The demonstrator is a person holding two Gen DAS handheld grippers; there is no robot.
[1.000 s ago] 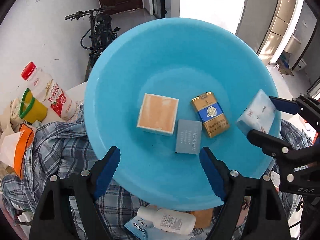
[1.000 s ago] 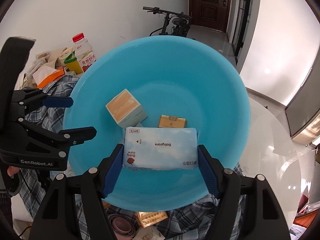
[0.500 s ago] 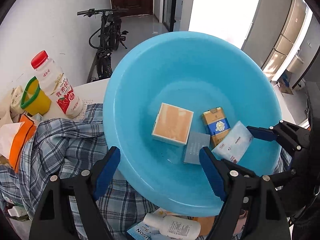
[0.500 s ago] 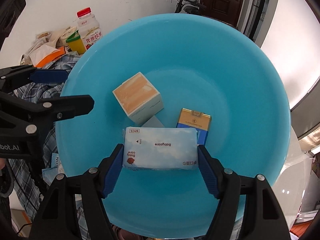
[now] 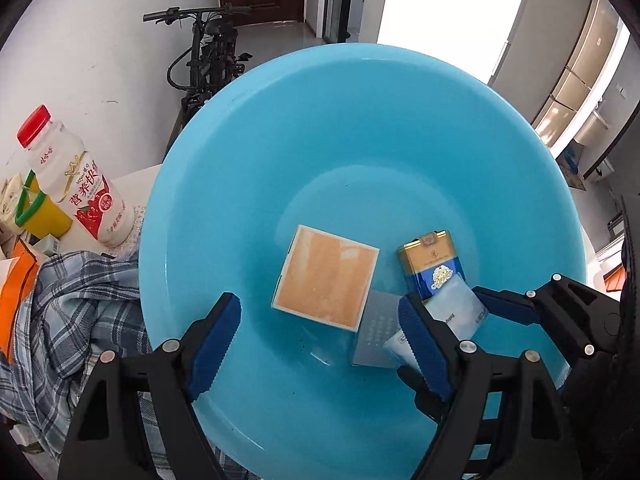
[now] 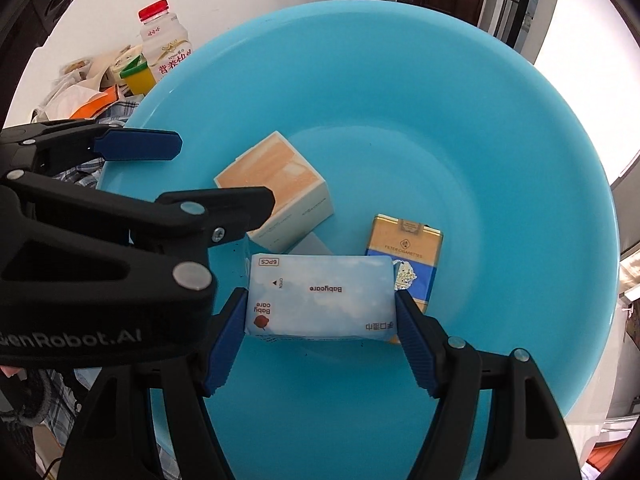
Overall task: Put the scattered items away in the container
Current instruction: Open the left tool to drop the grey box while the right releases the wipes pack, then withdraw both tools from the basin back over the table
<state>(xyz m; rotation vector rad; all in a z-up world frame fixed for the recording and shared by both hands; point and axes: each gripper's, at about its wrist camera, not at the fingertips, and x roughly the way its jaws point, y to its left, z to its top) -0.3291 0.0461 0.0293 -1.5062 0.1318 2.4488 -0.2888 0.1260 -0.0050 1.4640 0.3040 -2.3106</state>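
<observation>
A big light-blue basin [image 6: 400,80] holds a cream and orange box [image 6: 276,192], a gold and blue cigarette pack [image 6: 404,244] and a flat grey box [image 5: 378,334]. My right gripper [image 6: 320,320] is shut on a pale blue Babycare wipes pack [image 6: 320,296] and holds it low inside the basin, over the grey box and the near end of the cigarette pack. My left gripper [image 5: 320,340] stands open and empty over the basin's near side, just in front of the cream box. Its right finger hides part of the wipes pack [image 5: 456,312].
Left of the basin stand a red-capped milk drink bottle [image 5: 76,184] and a yellow cup with a green rim [image 5: 36,208]. A plaid shirt [image 5: 80,312] and an orange bag [image 5: 16,292] lie under the basin's left edge. A bicycle [image 5: 208,52] leans at the back wall.
The right gripper has sunk into the basin with the wipes pack, from above the rim to just over the boxes. The left gripper has shifted in over the basin, still open.
</observation>
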